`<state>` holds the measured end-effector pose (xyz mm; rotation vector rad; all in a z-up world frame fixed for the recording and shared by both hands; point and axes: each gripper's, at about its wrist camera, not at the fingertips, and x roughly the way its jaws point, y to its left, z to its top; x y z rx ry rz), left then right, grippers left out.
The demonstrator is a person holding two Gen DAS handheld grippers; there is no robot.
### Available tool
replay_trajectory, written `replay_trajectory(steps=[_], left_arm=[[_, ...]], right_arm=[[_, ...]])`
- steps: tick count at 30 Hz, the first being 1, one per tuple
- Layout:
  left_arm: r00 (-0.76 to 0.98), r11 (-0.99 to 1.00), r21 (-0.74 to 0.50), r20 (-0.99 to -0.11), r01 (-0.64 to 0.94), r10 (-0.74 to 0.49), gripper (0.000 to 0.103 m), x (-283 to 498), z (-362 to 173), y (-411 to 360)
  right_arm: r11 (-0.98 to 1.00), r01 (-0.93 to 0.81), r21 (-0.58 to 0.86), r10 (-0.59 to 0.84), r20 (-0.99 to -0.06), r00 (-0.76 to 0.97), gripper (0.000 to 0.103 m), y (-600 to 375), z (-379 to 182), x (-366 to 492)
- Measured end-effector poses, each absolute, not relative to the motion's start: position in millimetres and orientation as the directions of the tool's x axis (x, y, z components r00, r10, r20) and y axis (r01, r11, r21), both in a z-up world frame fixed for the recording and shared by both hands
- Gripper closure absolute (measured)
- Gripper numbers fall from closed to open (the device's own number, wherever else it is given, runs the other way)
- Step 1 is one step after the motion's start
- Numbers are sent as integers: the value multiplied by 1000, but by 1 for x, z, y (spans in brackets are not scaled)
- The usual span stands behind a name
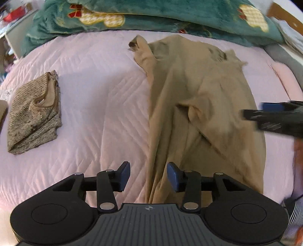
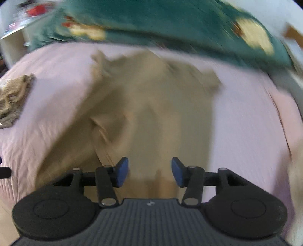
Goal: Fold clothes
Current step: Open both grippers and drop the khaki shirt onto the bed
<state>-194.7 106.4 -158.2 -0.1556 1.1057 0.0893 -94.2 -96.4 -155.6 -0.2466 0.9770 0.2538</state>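
Note:
A tan garment [image 1: 204,106] lies spread lengthwise and rumpled on the pink quilted bed [image 1: 98,106]. My left gripper [image 1: 148,177] is open and empty, just above the garment's near left edge. My right gripper [image 2: 149,171] is open and empty over the garment's near end [image 2: 151,113]; that view is motion-blurred. The right gripper also shows in the left wrist view [image 1: 269,117] at the garment's right edge. A folded brown knit garment [image 1: 34,115] lies at the bed's left, also in the right wrist view [image 2: 13,98].
A teal plush blanket [image 1: 151,17] with gingerbread figures lies heaped along the bed's far edge and shows in the right wrist view [image 2: 170,24]. A grey bed frame edge [image 1: 284,56] runs at the right. Cluttered shelves [image 1: 11,17] stand at the far left.

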Motion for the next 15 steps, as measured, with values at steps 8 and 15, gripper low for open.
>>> replay_trajectory(steps=[8, 15], left_arm=[[446, 976, -69, -894, -206, 31, 57, -163, -169, 116], [438, 979, -92, -899, -183, -3, 57, -160, -173, 115]], right_arm=[[846, -494, -200, 102, -849, 519, 52, -12, -216, -43], [846, -504, -177, 58, -907, 416, 93, -10, -260, -27]])
